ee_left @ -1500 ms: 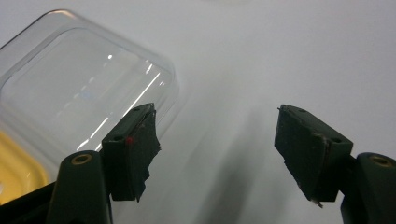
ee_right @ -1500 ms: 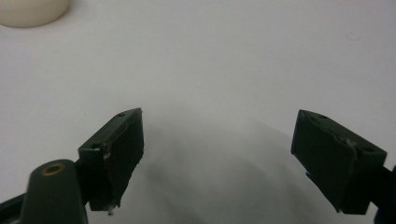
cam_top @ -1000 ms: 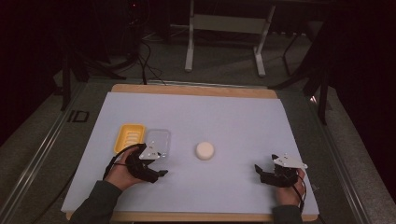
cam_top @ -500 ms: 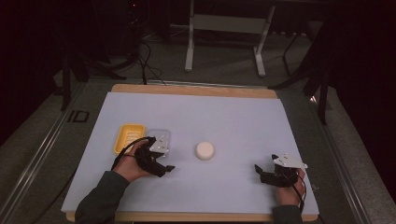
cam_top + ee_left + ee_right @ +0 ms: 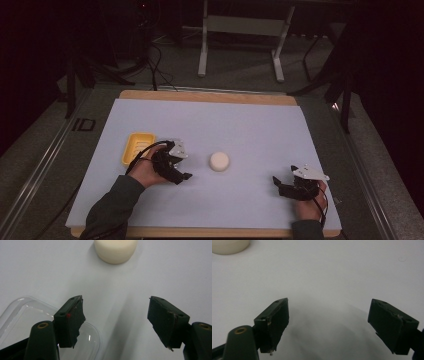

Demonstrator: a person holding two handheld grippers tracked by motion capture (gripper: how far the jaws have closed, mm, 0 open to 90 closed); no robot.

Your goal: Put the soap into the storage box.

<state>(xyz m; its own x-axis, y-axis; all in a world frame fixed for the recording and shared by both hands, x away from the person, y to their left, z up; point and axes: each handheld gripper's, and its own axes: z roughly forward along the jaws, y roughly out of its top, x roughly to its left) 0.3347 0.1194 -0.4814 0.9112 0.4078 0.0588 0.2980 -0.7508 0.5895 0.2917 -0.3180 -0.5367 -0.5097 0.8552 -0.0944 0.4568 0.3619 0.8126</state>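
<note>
The clear lid (image 5: 32, 322) is hard to see; the left gripper (image 5: 116, 315) covers part of it, and the picture's edge cuts it off. It looks see-through with round corners, lying flat on the white table (image 5: 250, 130) beside one yellow tray (image 5: 137, 147). One round cream block (image 5: 219, 161) sits nearby. The left gripper's jaws have just been opening and are spread, holding nothing. The right gripper (image 5: 329, 322) is spread wide too, holding nothing.

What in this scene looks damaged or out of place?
The black pads on the left gripper look worn: the edges are ragged and chipped. The clear lid lies flat beside it.
</note>
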